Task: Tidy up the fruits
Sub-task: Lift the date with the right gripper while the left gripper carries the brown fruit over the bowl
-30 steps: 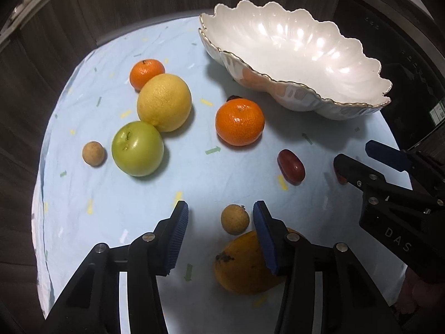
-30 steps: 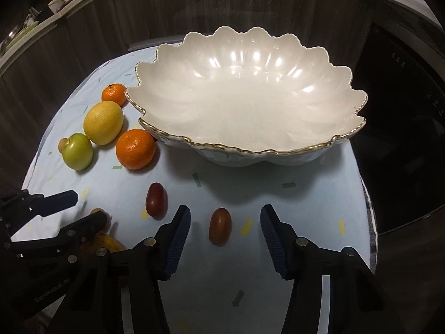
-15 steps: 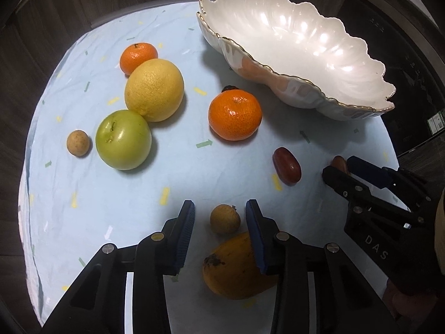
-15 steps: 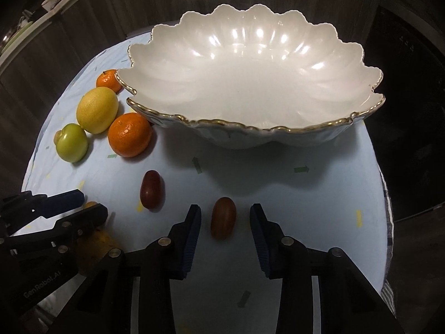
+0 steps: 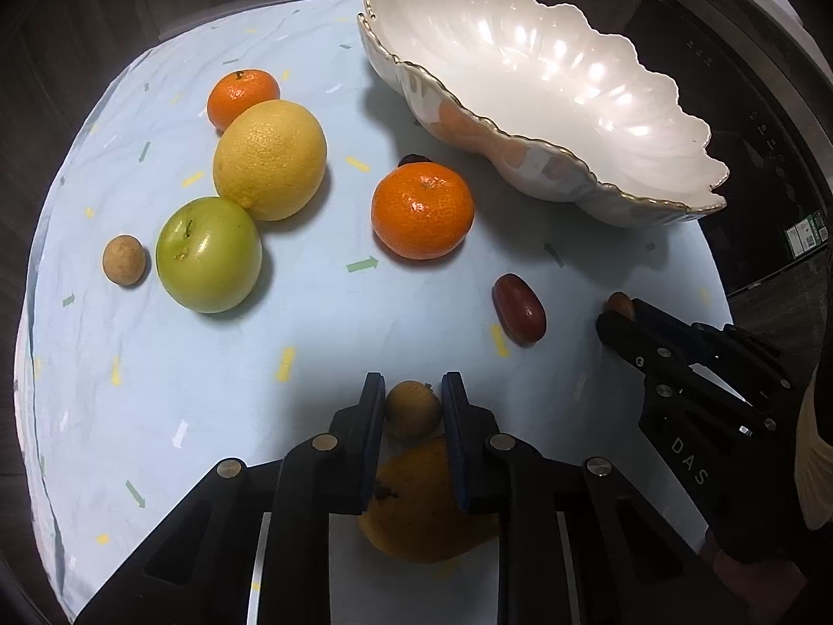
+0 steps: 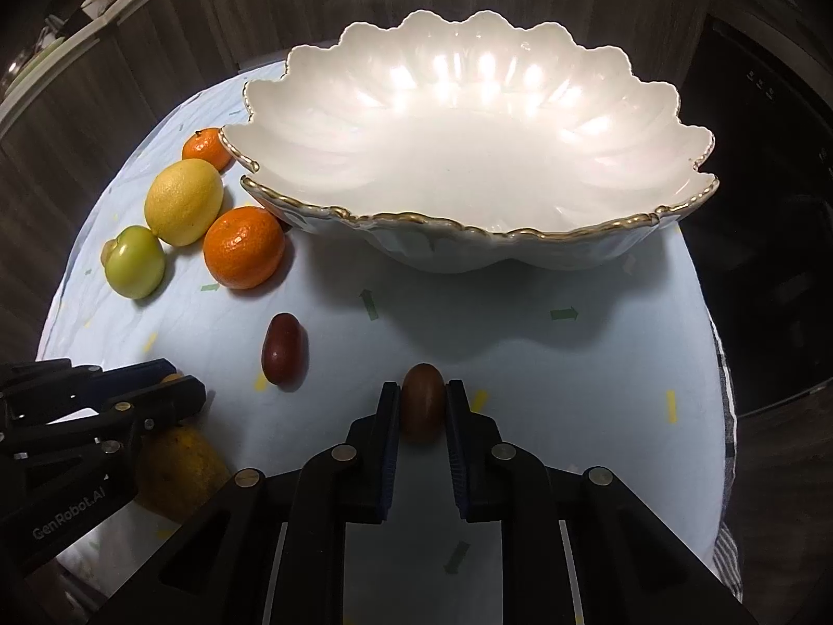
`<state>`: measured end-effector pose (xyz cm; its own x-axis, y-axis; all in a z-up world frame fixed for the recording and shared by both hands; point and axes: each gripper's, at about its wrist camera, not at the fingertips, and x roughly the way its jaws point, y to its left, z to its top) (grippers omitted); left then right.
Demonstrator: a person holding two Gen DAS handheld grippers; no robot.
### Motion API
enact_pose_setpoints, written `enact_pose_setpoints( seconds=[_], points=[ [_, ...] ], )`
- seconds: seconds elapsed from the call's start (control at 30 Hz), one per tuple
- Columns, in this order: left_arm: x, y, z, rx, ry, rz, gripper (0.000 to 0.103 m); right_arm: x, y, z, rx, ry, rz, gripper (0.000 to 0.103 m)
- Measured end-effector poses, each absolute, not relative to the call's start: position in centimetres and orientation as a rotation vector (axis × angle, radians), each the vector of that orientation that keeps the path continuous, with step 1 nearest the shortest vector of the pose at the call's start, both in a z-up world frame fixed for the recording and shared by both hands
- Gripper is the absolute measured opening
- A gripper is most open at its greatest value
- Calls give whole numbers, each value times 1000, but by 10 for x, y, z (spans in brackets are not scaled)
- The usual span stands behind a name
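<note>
Two grippers at work over a bench [image 5: 208, 390] under pale blue cloth. Left gripper [image 5: 412, 406]: jaws just closed on a small tan round fruit [image 5: 411, 409], directly in front of a yellow-orange mango [image 5: 421, 510] lying beneath the fingers. Right gripper [image 6: 423, 409]: jaws just closed on a brown oval fruit [image 6: 423, 406]. Second dark red oval fruit [image 6: 282, 348] lies between the two grippers. White scalloped bowl [image 6: 468, 239], gilt rim, stands beyond. Left of the bowl: large mandarin [image 5: 421, 211], lemon [image 5: 269, 159], green apple [image 5: 208, 254], small mandarin [image 5: 242, 98], another tan fruit [image 5: 123, 260].
</note>
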<state>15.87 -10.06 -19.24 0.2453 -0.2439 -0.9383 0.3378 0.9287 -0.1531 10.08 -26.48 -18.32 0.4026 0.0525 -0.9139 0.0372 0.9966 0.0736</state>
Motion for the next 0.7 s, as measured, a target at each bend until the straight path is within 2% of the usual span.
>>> enact_pose_setpoints(
  seconds=[0.3, 0.7],
  points=[
    [152, -94, -184, 87, 1249, -369, 22, 97, -266, -175, 100, 1143, -2, 18],
    [144, -92, -148, 101, 1157, -366, 22, 81, -264, -140, 103, 1080, -7, 18]
  ],
)
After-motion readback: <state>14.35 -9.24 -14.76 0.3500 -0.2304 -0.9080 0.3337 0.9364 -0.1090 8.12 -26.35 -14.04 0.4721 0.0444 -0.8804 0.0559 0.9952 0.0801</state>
